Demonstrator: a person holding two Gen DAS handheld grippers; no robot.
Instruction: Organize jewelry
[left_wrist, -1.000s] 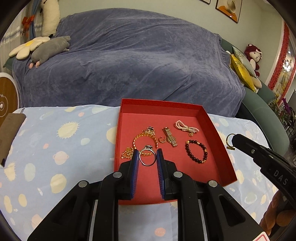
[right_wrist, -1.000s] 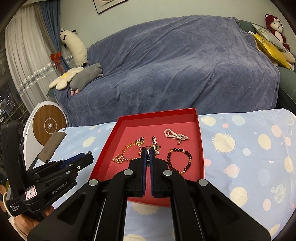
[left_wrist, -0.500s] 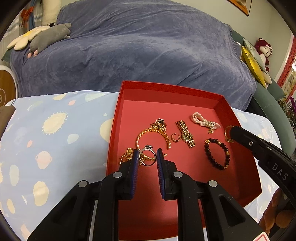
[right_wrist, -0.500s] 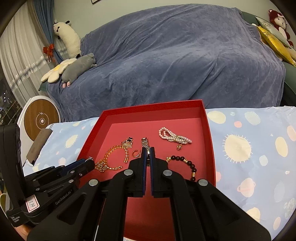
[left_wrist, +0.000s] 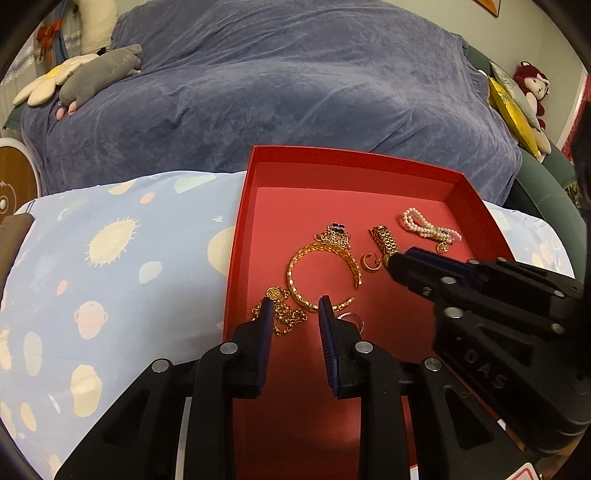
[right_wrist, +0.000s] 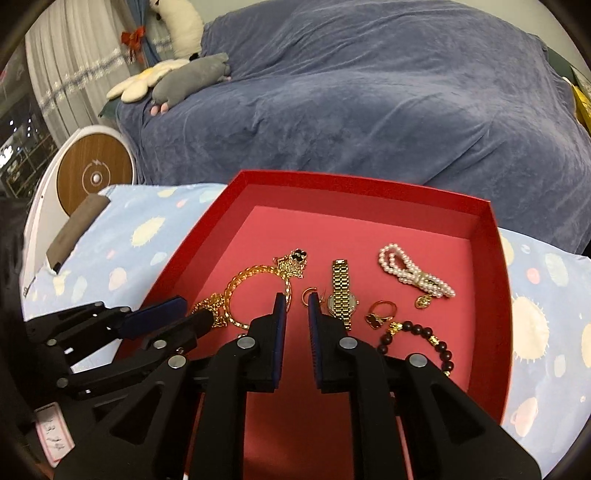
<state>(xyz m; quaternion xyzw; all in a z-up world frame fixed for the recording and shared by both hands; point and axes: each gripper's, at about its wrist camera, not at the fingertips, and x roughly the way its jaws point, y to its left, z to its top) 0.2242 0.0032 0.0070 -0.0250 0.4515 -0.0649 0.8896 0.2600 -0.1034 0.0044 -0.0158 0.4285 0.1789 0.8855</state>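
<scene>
A red tray (left_wrist: 236, 258) (right_wrist: 498, 295) holds the jewelry. My left gripper (left_wrist: 295, 307) hangs low over its front left, jaws opening, nothing pressed between them. A silver ring (left_wrist: 351, 318) lies just right of its right finger, with a gold chain (left_wrist: 282, 315) and a gold bangle (left_wrist: 321, 269) beneath the tips. My right gripper (right_wrist: 296, 301) (left_wrist: 399, 266) is in the tray's middle, jaws opening and empty. A gold ring (right_wrist: 380, 314) lies beside the gold watch (right_wrist: 341, 295). A hoop earring (right_wrist: 308, 293) sits just past the tips. My left gripper (right_wrist: 184, 314) also shows in the right wrist view.
A pearl bracelet (right_wrist: 413, 277) and a dark bead bracelet (right_wrist: 424, 339) lie at the tray's right. The tray rests on a blue planet-print cloth (left_wrist: 110, 277). Behind stands a sofa under a blue cover (left_wrist: 295, 92) with plush toys (left_wrist: 99, 70). A round wooden disc (right_wrist: 94, 173) is at left.
Both grippers came down into the tray. The left let go of the silver ring and the right let go of the gold ring; both pairs of jaws have parted.
</scene>
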